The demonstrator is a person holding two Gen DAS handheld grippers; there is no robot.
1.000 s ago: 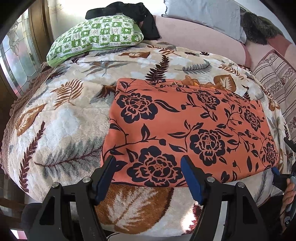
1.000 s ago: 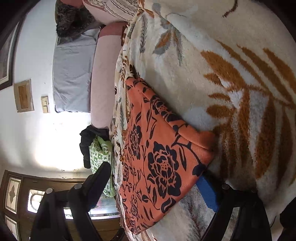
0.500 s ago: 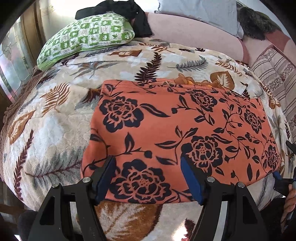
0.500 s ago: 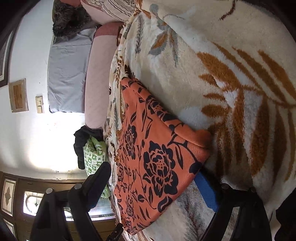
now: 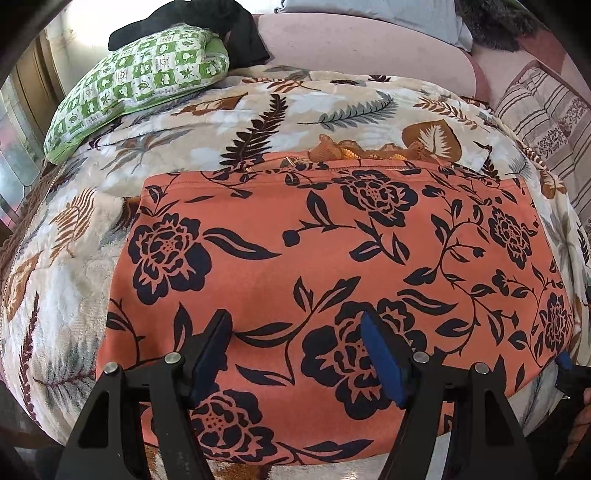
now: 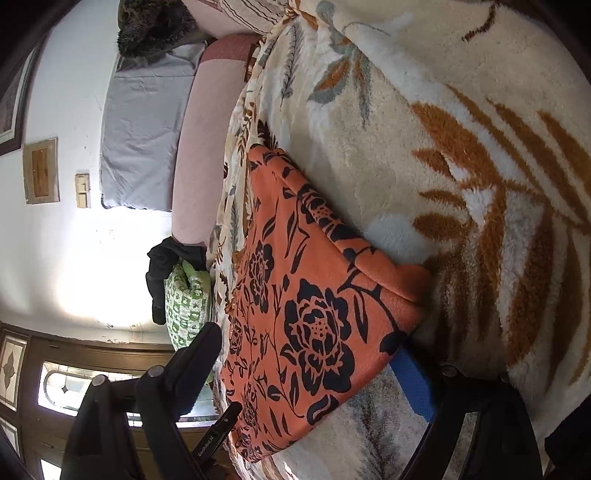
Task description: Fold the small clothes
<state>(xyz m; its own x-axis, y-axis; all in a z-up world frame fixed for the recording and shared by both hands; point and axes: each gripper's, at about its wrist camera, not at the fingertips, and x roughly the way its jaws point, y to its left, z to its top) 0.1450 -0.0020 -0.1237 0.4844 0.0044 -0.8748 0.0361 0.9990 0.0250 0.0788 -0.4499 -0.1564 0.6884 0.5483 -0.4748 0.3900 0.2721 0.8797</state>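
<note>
An orange garment with dark blue flowers lies flat on the leaf-patterned blanket. My left gripper is open, low over the garment's near edge, with cloth showing between its blue pads. My right gripper is open at the garment's right near corner; that corner lies between its jaws, with the blue pad just under it. The right gripper's tip also shows in the left wrist view.
A green checked pillow with a black cloth on it lies at the far left. A pink bolster and a striped cushion lie along the back. An orange lace piece peeks out behind the garment.
My left gripper has moved forward over the garment's near edge, so the cloth now lies between its fingers. The right gripper stays at the corner, shifted only slightly.
</note>
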